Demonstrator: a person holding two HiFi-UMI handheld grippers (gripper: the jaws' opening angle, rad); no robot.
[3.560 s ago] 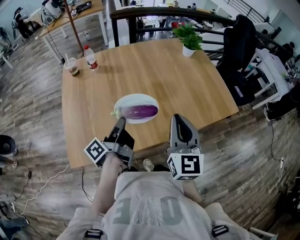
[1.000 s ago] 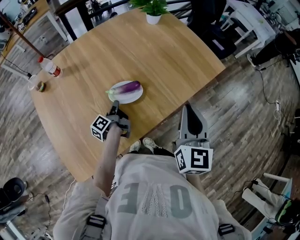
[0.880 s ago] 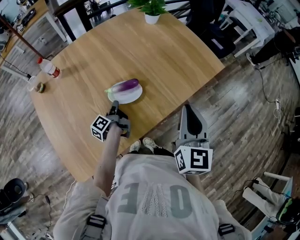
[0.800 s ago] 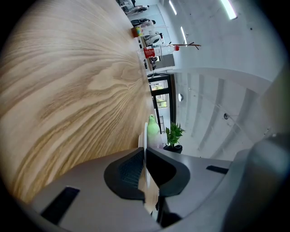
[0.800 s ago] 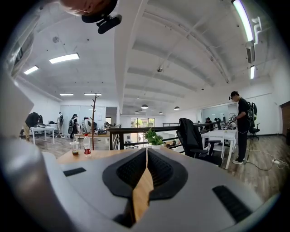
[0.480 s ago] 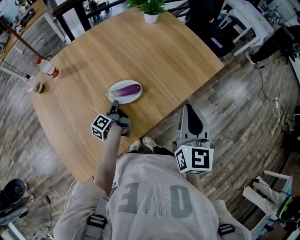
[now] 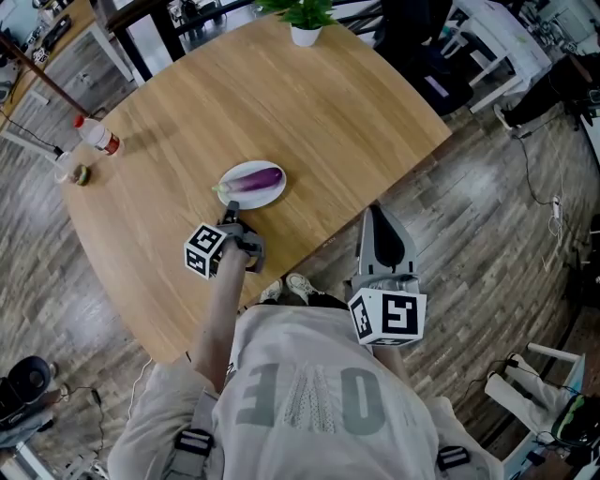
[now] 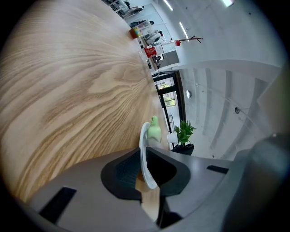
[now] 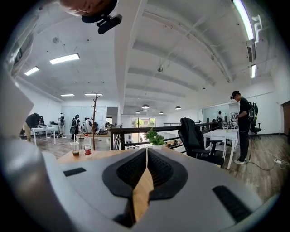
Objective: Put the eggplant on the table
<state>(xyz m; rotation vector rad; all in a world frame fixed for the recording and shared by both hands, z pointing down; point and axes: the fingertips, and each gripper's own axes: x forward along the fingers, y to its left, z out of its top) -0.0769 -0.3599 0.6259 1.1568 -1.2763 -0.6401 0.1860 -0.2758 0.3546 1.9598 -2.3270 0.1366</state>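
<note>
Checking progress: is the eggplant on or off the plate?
On: the eggplant lies on the white plate, not the table.

In the left gripper view the plate [image 8: 143, 136] stood edge-on and hid the eggplant [image 8: 154, 129] except for its green stem end. The plate's near rim was hidden between the jaws of the left gripper [image 8: 144, 152]. In the head view the top edge cropped the plant [image 7: 302, 11]. The small object [image 7: 75, 172] beside the bottle [image 7: 98, 138], perhaps a cup, was too small to tell.
</note>
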